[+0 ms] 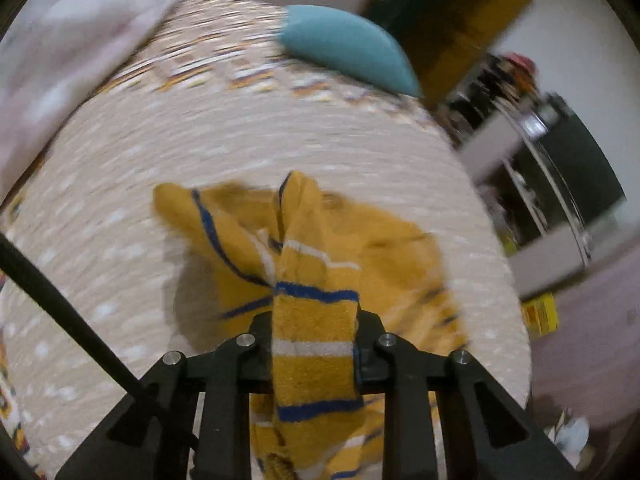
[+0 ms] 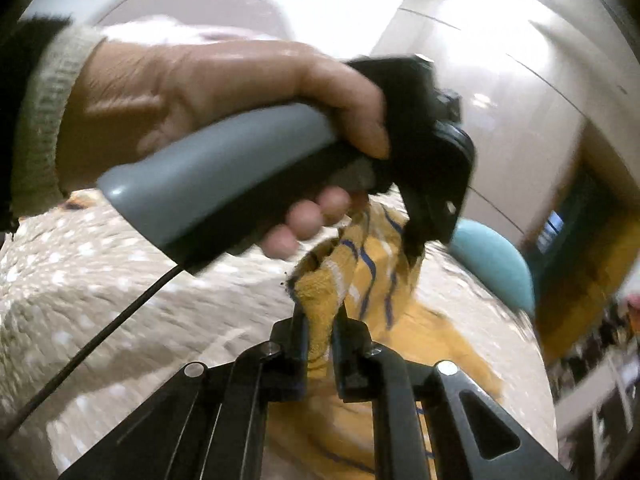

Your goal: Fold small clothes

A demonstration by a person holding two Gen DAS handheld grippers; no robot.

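Observation:
A small mustard-yellow garment [image 1: 320, 248] with blue and white stripes hangs over a beige dotted bedspread [image 1: 120, 200]. My left gripper [image 1: 314, 320] is shut on a striped edge of it and holds it up. My right gripper [image 2: 320, 316] is shut on another edge of the same garment [image 2: 372, 272]. In the right wrist view the left gripper [image 2: 416, 240] shows just beyond, held by a hand [image 2: 224, 92], pinching the cloth close to my right one. The rest of the garment sags toward the bed.
A teal pillow [image 1: 344, 44] lies at the far side of the bed, also in the right wrist view [image 2: 496, 260]. A white-pink cloth [image 1: 72, 40] lies at upper left. Shelves and clutter [image 1: 540, 140] stand right of the bed. A black cable [image 2: 100, 332] trails from the left handle.

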